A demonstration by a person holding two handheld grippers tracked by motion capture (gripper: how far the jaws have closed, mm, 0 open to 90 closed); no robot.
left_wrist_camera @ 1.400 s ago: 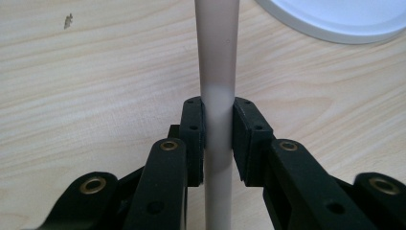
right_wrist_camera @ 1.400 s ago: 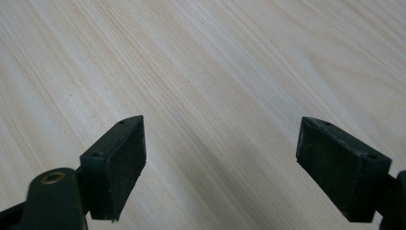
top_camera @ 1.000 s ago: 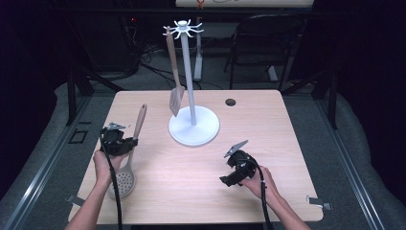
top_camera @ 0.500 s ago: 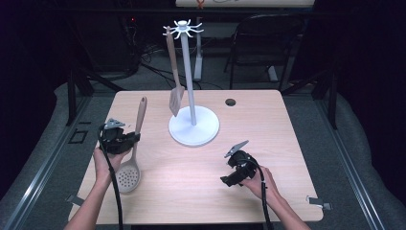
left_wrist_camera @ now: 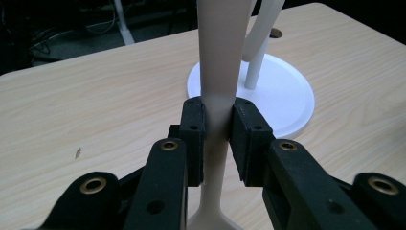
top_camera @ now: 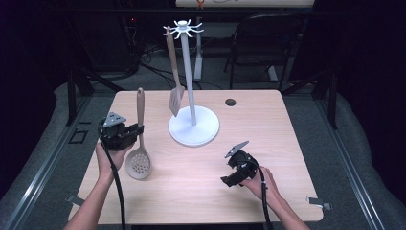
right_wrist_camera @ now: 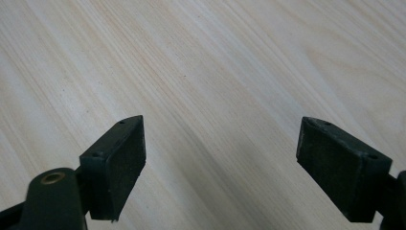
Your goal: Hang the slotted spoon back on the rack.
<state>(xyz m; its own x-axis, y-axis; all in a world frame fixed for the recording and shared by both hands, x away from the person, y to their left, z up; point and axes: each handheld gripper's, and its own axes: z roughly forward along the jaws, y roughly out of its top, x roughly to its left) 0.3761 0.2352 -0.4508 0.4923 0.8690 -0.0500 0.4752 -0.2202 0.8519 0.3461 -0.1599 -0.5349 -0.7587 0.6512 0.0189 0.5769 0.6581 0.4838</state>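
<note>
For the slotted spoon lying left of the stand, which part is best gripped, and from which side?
Grip the slotted spoon on its narrow handle, low near the neck, coming from the left side across the handle. The handle is slim and flat enough for two jaws, while the round perforated bowl is too wide. The left gripper is shut on exactly that part; the stand sits to the spoon's right, so that side is probably more crowded.

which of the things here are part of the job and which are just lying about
In the job:
- slotted spoon, its handle clamped in the left claw
- white utensil stand, with free hooks at the top
- spatula, already hanging on the stand

Lying about:
- right claw, open over bare table
- round cable hole in the tabletop
- chair behind the table
</note>
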